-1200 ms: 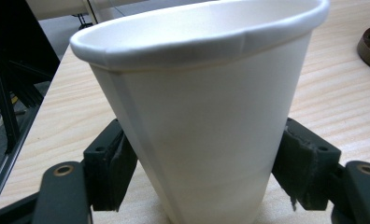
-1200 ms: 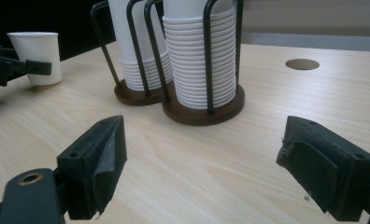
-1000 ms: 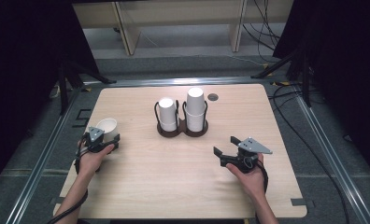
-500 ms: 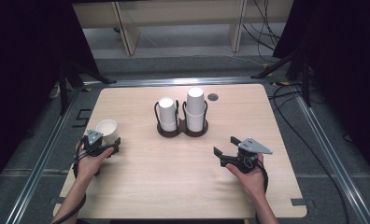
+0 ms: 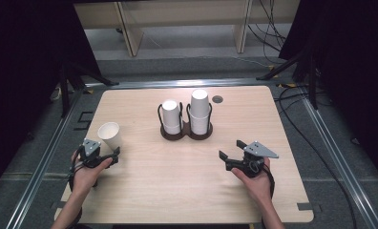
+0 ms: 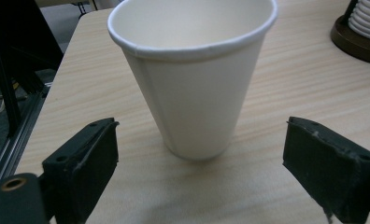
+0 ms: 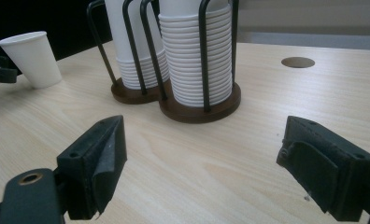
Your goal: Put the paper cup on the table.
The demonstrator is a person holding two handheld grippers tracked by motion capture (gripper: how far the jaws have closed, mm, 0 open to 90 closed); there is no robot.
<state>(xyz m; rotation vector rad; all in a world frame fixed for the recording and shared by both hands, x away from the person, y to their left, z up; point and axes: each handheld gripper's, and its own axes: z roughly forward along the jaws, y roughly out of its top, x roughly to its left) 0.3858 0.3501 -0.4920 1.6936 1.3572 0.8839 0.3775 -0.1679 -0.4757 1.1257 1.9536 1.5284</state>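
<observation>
A white paper cup [image 5: 110, 136] [image 6: 192, 88] stands upright, mouth up, near the table's left edge. My left gripper [image 5: 108, 150] [image 6: 202, 140] sits just in front of it. Its jaws have just been opening and now stand wide on either side of the cup's base without touching it. A dark wooden cup holder [image 5: 184, 134] [image 7: 199, 109] with two wire cages holds two stacks of upside-down white cups at the table's middle. My right gripper [image 5: 230, 149] [image 7: 206, 135] rests open at the front right with nothing between its fingers. From there the lone cup [image 7: 31, 58] shows at far left.
A round hole [image 5: 217, 99] [image 7: 297, 62] sits in the tabletop behind the holder. The wooden table [image 5: 177, 191] has metal rails along both sides. Cables lie on the floor at the right, and shelving stands beyond the far edge.
The left gripper has let go of the cup, opened, and drawn back a little toward the person. The cup now stands free on the table. The right gripper has not moved.
</observation>
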